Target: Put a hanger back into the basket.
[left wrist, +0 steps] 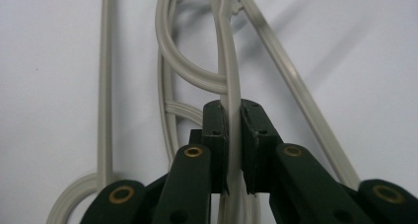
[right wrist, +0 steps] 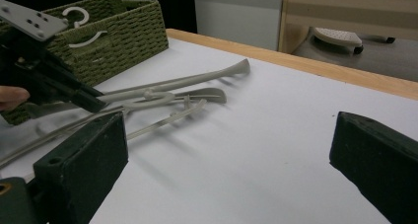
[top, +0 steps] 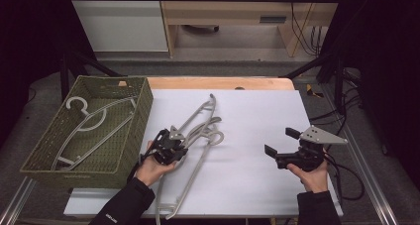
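1. Left gripper (left wrist: pixel 231 150) clamped tight on a grey hanger (top: pixel 195 131) bar.
2. Hanger lies on the white tabletop (top: pixel 257 116) beside the basket (top: pixel 126 150), long axis diagonal, probably hook end mid-pile.
3. Right gripper (top: pixel 277 143) wide open, holding nothing.

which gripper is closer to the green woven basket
Left. The left gripper sits just beside the basket, off its near right corner, shut on a grey hanger. The right gripper is open, far across the white sheet.
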Tool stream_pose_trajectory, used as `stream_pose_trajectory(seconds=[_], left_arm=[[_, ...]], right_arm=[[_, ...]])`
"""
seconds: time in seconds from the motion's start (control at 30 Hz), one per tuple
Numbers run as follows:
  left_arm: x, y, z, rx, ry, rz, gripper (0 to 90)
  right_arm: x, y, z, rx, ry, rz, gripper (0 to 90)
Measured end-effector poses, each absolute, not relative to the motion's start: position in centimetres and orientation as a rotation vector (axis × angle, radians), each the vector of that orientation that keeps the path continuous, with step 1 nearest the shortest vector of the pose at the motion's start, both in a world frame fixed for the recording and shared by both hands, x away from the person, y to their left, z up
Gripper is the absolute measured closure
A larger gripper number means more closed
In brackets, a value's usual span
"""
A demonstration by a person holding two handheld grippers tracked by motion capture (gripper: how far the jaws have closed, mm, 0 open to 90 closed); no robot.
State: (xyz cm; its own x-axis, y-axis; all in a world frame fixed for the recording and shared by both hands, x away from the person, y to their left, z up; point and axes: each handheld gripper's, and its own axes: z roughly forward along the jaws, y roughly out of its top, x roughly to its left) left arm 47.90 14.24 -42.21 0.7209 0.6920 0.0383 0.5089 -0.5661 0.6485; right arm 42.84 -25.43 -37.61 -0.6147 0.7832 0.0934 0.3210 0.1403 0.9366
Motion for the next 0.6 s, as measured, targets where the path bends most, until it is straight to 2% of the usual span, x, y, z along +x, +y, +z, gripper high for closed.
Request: stream_pose_trajectory(seconds=[0.6], left_arm=[[44.2, 16.7, -35.6, 2.210, 0.762, 0.404, 82.2]], right_arm=[[42.7, -25.7, -37.4, 1.060, 1.991, 1.483, 1.4]])
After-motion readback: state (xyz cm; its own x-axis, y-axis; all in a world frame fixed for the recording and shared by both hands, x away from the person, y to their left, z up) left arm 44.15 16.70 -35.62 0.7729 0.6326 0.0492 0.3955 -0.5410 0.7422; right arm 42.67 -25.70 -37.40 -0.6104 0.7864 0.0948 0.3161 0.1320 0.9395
